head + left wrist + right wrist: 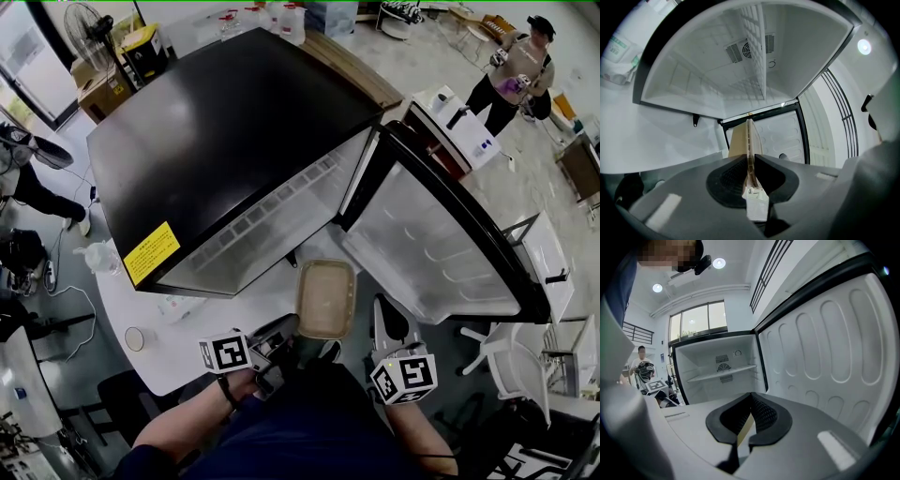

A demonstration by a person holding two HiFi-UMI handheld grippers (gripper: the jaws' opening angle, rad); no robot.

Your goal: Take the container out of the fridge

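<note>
So the tan container [325,298] is already out of the fridge [225,131], hanging in the air just in front of the open compartment, next to the swung-out door [441,244]. The left tongs [750,161] are clamped on its rim, holding it edge-on. The right tongs [750,401] sit just beside its right edge, tips pressed together, with only a tan sliver showing in the slit.

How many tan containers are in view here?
1: the tan container, clamped by its rim in the left hand-held gripper, just outside the open fridge. Parts of the fridge interior are hidden.
</note>
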